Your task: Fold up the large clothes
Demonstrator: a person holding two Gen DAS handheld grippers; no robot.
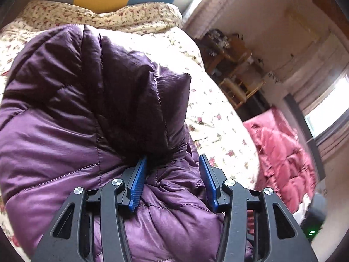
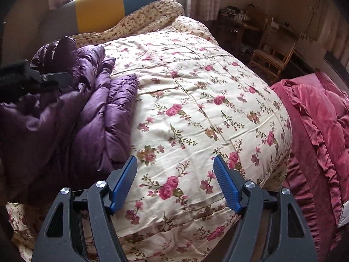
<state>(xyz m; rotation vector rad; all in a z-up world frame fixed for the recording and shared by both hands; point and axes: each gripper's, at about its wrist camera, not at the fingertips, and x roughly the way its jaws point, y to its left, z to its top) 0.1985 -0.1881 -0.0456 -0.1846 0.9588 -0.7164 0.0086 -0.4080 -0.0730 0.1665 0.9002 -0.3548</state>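
Note:
A purple quilted down jacket (image 1: 91, 100) lies bunched on the floral bed cover (image 1: 213, 113). My left gripper (image 1: 173, 163) is right over it, jaws apart, with jacket fabric bulging up between the blue fingers (image 1: 137, 183); the left finger touches a dark fold. In the right wrist view the jacket (image 2: 87, 113) lies crumpled at the left of the bed, and the left gripper's black body (image 2: 32, 80) sits on top of it. My right gripper (image 2: 175, 163) is open and empty above the floral cover (image 2: 196, 109), to the right of the jacket.
A pink-red quilted blanket (image 2: 318, 126) hangs beside the bed on the right. A headboard with yellow and blue panels (image 2: 104, 8) stands at the far end. Wicker chairs and shelves (image 2: 270, 59) stand by the far right wall.

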